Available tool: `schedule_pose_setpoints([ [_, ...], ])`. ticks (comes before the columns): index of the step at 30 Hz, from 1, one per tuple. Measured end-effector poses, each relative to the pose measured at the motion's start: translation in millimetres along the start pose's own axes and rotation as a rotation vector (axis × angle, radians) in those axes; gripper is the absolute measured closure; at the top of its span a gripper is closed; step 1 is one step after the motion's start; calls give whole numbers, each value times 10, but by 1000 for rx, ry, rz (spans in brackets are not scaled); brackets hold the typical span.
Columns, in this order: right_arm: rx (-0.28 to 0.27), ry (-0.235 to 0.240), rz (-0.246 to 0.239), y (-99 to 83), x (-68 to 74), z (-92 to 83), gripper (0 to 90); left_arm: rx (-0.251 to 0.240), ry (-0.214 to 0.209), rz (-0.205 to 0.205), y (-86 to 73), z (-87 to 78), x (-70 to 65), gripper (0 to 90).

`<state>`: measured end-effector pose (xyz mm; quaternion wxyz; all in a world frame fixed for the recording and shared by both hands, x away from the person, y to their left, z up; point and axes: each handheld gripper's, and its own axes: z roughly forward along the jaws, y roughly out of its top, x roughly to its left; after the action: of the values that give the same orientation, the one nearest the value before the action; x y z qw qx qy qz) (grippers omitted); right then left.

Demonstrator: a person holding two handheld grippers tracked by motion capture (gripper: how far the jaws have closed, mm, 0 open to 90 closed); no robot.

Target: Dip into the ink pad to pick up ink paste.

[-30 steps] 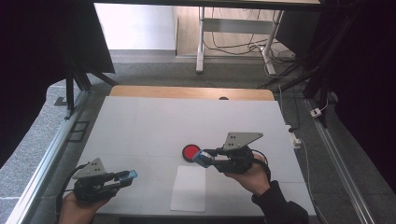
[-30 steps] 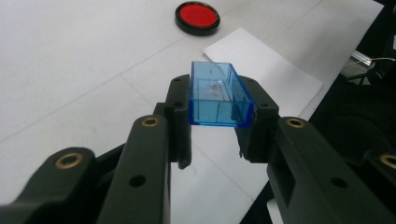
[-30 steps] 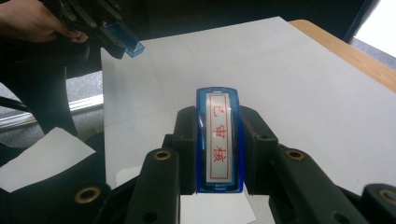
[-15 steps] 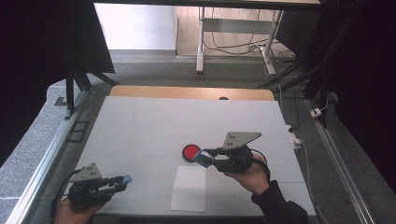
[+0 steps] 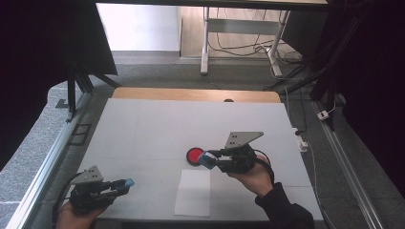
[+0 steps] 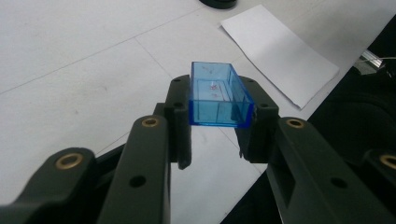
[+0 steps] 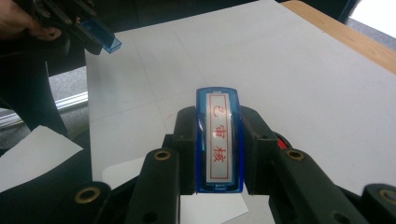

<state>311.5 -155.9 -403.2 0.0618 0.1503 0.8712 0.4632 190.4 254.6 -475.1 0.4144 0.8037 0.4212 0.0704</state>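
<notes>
Left gripper view: left tool (image 6: 219, 135) clamps empty blue cap (image 6: 218, 95); right tool (image 7: 218, 140) clamps stamp (image 7: 218, 140).

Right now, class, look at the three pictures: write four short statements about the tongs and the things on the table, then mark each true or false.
1. The left tongs hold a clear blue cap. True.
2. The right tongs are empty. False: they clamp a blue stamp with red characters.
3. A white paper sheet lies on the table. True.
4. The red ink pad sits on the sheet. False: it rests on the table beyond it.
</notes>
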Motion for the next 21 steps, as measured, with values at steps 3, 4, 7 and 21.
schedule_pose_setpoints([
  [3, 0, -3, 3, 14, -28, 33, 713, 0, 1, 0, 0, 0, 0, 683],
  [4, 3, -6, 5, 19, -36, 46, 713, -1, 0, -3, -1, -1, 2, 683],
  [7, 12, -15, 7, 27, -60, 86, 713, -2, -1, -5, -1, -2, 5, 683],
  [21, 53, -41, 18, 61, -247, 315, 713, -4, 3, -2, 2, -2, 3, 684],
])
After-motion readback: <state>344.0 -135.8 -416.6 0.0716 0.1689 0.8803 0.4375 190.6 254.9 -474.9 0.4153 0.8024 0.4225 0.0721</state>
